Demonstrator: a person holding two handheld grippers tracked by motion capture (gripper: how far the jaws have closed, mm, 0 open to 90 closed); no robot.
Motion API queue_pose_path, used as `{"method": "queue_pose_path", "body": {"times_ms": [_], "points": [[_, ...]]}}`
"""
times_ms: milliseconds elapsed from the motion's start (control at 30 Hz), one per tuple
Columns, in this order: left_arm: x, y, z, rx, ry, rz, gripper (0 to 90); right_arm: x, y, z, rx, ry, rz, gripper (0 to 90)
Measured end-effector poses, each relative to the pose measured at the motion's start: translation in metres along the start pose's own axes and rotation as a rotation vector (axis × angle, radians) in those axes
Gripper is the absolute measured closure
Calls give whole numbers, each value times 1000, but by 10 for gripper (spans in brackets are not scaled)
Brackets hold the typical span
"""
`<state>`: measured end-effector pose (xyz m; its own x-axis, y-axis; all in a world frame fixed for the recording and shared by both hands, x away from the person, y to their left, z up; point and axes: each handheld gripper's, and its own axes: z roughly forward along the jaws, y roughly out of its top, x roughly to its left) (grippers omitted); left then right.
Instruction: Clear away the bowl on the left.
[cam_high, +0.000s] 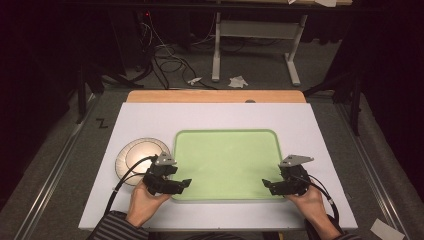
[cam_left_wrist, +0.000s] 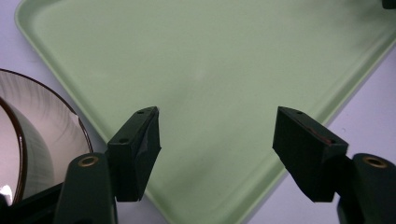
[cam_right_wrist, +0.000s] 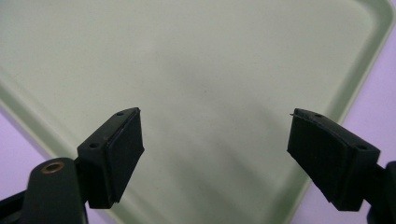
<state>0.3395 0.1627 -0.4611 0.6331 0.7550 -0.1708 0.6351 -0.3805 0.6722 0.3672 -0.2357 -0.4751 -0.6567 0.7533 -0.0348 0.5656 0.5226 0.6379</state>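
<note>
Tray (cam_high: 225, 162): green, empty, centred on the table (cam_high: 150, 117); I judge it stiff, light, slick, best pinched at its near rim. My left gripper (cam_high: 186, 183) and right gripper (cam_high: 267, 185): both spread wide, holding nothing. Bowl (cam_high: 131, 155) beside tray.

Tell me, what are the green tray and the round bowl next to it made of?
The tray looks like plastic: one even pale green, smooth and matte, with a rounded, moulded rim and soft corners. The bowl seems to be glazed ceramic: it shines under the light, has fine ridges running round it and, in the left gripper view, a thin dark line along its edge. I can't be fully sure of either.
</note>
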Motion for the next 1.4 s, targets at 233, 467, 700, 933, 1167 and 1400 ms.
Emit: {"method": "queue_pose_path", "body": {"times_ms": [233,467,700,933,1167,1400], "points": [[0,0,0,-1,1,2,297,2,0,1,7,24,-8,212],[0,0,0,1,-24,-1,309,2,0,4,28,30,-13,223],[2,0,-3,-14,-6,2,304,3,0,4,27,42,-8,232],[4,0,-7,-29,-3,-8,325,3,0,4,30,44,-9,234],[5,0,-9,-34,-17,-15,350,3,0,5,36,47,-14,234],[6,0,-12,-43,-9,-21,353,3,-1,5,38,47,-11,234]]}}
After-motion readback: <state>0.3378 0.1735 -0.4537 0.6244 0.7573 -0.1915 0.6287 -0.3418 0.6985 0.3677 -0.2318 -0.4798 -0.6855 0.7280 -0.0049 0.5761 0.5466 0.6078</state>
